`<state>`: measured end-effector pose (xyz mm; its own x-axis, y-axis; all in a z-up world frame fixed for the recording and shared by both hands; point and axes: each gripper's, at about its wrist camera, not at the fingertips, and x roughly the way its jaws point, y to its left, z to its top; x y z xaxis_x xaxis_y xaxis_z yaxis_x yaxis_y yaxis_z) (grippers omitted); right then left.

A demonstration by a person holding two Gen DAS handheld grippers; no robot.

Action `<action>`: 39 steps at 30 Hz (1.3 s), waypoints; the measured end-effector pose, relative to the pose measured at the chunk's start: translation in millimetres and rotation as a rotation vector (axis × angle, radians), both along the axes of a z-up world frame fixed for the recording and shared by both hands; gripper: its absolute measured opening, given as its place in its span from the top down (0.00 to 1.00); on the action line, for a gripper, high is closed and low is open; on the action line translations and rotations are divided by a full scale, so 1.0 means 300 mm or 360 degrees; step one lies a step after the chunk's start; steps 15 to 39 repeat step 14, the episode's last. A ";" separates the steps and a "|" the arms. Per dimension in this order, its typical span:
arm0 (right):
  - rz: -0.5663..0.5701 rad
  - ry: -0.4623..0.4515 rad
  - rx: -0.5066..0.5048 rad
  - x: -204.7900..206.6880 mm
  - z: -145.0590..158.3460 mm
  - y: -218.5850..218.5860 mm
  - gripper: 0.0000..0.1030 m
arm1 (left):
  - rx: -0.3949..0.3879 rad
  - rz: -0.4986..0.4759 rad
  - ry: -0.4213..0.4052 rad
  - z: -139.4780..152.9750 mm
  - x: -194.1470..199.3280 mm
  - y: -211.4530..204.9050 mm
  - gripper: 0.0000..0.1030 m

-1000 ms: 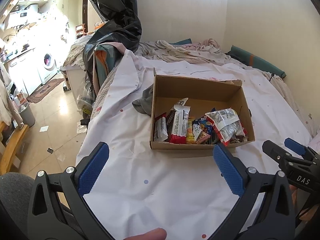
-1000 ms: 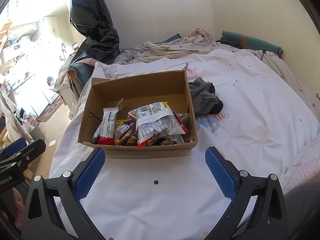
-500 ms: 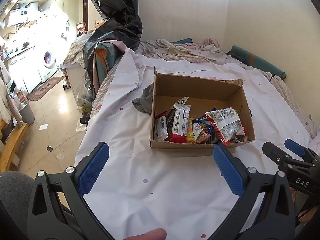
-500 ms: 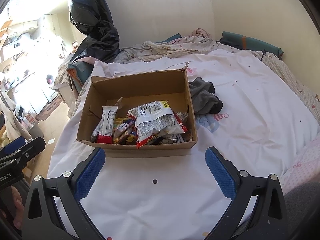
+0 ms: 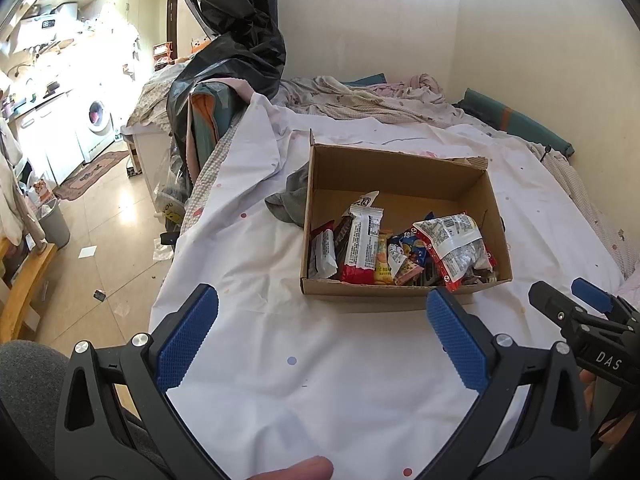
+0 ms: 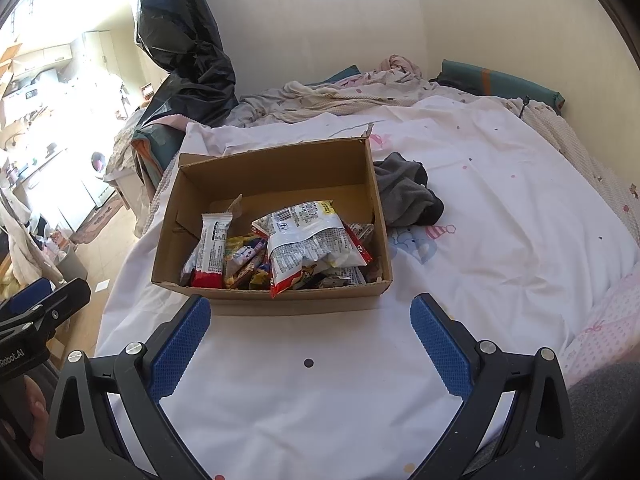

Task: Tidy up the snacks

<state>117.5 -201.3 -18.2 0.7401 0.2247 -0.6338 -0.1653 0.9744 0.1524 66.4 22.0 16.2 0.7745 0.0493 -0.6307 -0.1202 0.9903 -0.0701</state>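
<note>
Landmark: cardboard box (image 5: 404, 224), open-topped, on the white sheet (image 5: 312, 360) of the bed; every place below is relative to it.

Snacks (image 6: 280, 256): all visible packets lie inside the box, heaped against its near wall; the far half of its floor is bare. None shows on the sheet around it.

Named packets: a red-and-white bar (image 5: 362, 246) stands on end toward the box's left; a large white-and-red bag (image 6: 312, 246) lies on top of the heap toward the right.

Left tool (image 5: 320, 336): fingers spread wide, nothing between them, hovering over the sheet just short of the box's near wall.

Right tool (image 6: 310, 338): likewise spread wide and carrying nothing, just short of the near wall, to the right of the left tool.

Change over the last second: slight. In the left view the box sits marginally differently in frame; both tools are as wide as before and no packet has shifted.

Meaning for task: judged only. Packets in the box, both tools bare: this fits a heap waiting to be sorted out, or one just gathered in. Cannot tell which.

Surroundings: grey garment (image 6: 404, 196) bunched on the sheet, touching the box's side wall. Black plastic bag (image 5: 240, 40) well beyond the far-left corner. Rumpled bedding (image 6: 344, 92) behind the box.

Obstructions: sheet between tools and box carries nothing. The near wall stands between the tools and the heap, so entry would have to be from above.
</note>
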 end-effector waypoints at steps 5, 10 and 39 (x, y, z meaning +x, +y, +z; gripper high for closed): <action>0.0000 -0.0002 -0.0003 0.001 -0.001 -0.001 0.01 | -0.0012 -0.0001 0.0005 -0.004 0.001 0.002 0.00; -0.0009 -0.0002 -0.0004 0.003 -0.001 -0.003 0.01 | -0.0016 -0.0006 0.0009 -0.008 0.002 0.004 0.00; -0.0008 -0.0007 -0.0004 0.004 0.000 -0.005 0.01 | -0.0019 -0.0004 0.0008 -0.015 -0.001 0.001 0.00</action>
